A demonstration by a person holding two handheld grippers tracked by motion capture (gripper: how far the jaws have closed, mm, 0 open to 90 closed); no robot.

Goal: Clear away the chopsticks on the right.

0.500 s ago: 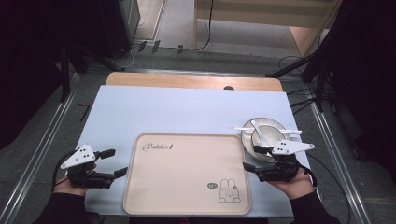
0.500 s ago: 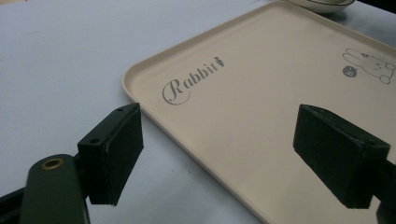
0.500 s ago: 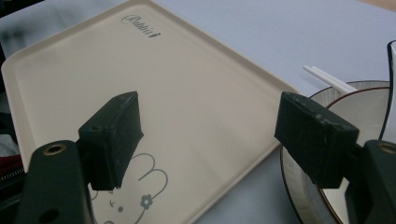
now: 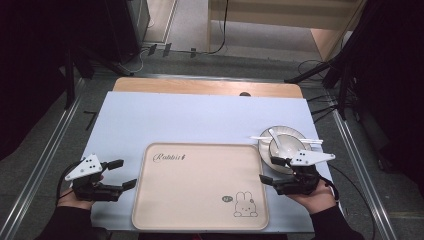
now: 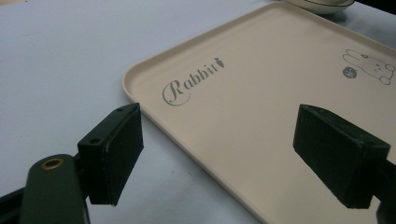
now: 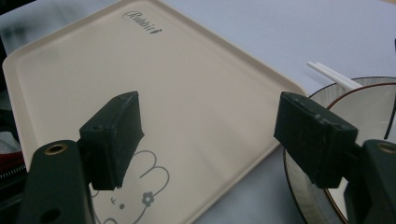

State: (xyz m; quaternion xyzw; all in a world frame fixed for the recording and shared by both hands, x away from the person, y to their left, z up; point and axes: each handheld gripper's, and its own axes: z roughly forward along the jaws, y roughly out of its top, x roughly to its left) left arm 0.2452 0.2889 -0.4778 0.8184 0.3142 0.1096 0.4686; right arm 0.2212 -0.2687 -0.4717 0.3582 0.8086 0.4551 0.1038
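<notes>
I am holding both grippers spread and empty, my left gripper (image 4: 121, 173) flanking the tray's (image 4: 200, 220) left edge and my right gripper (image 4: 272, 170) straddling its right edge beside the bowl (image 4: 292, 137).

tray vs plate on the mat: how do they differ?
The tray is beige, rectangular with rounded corners, and nothing lies on it; the plate is round, pale, dark-rimmed, and carries a bowl. The tray sits centre-front and looks much wider; the plate sits by its far right corner. Both rest flat on the light mat.
</notes>
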